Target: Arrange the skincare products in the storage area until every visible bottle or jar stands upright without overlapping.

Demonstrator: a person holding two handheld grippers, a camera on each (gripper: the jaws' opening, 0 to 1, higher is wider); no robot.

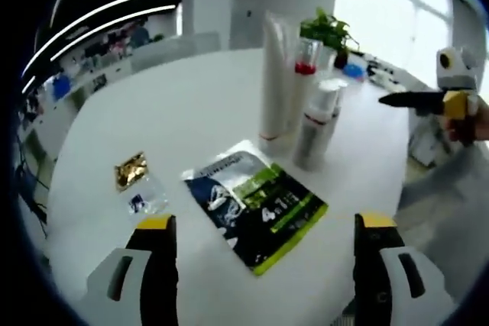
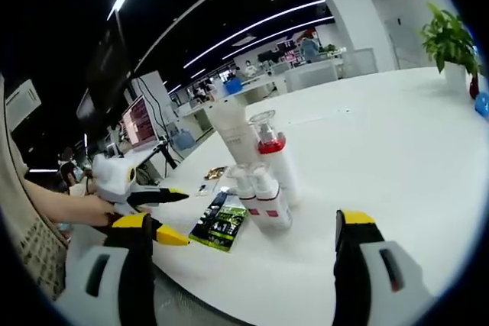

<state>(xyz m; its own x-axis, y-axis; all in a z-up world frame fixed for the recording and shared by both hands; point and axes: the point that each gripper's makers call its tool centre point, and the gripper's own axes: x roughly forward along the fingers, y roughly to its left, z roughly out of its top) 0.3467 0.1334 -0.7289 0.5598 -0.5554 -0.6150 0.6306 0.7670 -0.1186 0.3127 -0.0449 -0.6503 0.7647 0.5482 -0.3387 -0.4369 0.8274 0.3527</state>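
My left gripper [image 1: 263, 227], jaws spread and empty, sits nearest the flat sachet [image 1: 256, 204], seemingly angled diagonally just ahead.

Both views look across the tabletop [image 1: 191, 112] from opposite sides of the upright bottles [image 1: 306, 104] [image 2: 263, 181], sharing them.

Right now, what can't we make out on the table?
- Sachet print: blurred in left gripper view; too small in right gripper view.
- Small clear packet: contents too small to tell.
- White tube: its base is hidden behind the pump bottles in right gripper view.
- Bottle labels: unreadable in either view.
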